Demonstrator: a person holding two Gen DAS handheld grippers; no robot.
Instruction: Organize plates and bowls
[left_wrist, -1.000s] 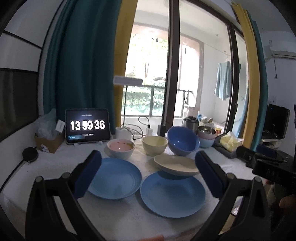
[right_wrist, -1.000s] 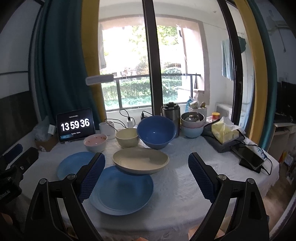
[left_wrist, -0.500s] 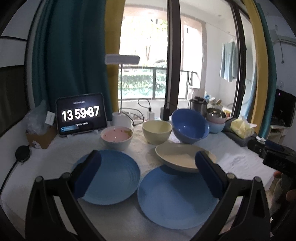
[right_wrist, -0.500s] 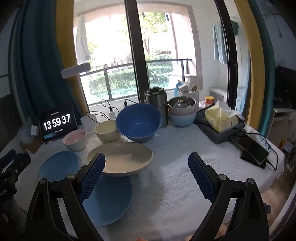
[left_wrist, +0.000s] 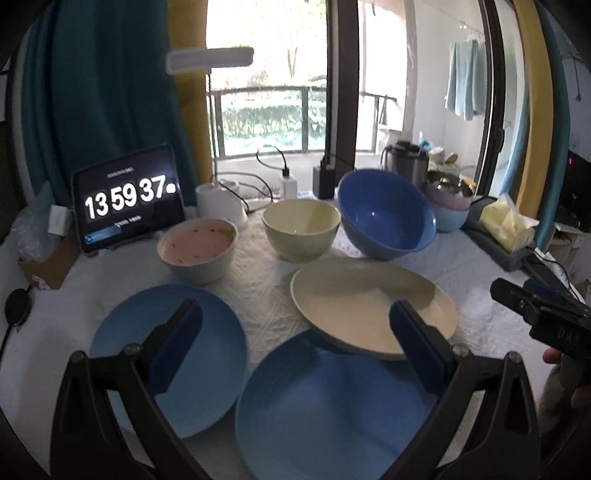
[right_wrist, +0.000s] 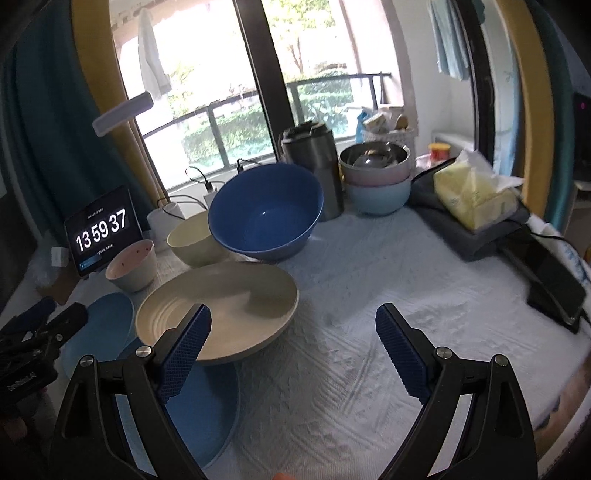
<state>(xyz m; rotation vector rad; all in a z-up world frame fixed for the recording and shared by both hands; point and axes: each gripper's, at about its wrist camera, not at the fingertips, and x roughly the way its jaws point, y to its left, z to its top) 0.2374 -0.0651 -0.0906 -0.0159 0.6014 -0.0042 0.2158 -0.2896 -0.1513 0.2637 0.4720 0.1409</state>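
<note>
My left gripper (left_wrist: 295, 343) is open and hovers over the near plates. Below its left finger lies a light blue plate (left_wrist: 166, 354), and a darker blue plate (left_wrist: 325, 413) sits under the middle. A cream plate (left_wrist: 369, 306) leans tilted on the darker plate's far rim. Behind stand a pink-lined bowl (left_wrist: 197, 251), a cream bowl (left_wrist: 301, 229) and a big blue bowl (left_wrist: 386, 218). My right gripper (right_wrist: 291, 343) is open above bare cloth, with the cream plate (right_wrist: 218, 306) just beyond its left finger. Neither gripper holds anything.
A tablet clock (left_wrist: 127, 199) and a lamp base (left_wrist: 221, 203) stand at the back left. At the back right are a steel flask (right_wrist: 314, 162), stacked bowls (right_wrist: 376, 173), a tissue pack (right_wrist: 472, 192) and a phone (right_wrist: 554, 288). White cloth (right_wrist: 388, 266) covers the table.
Both grippers have come forward and lower over the table, so the dishes look larger. The right view has swung toward the table's right side. No dish has moved.
</note>
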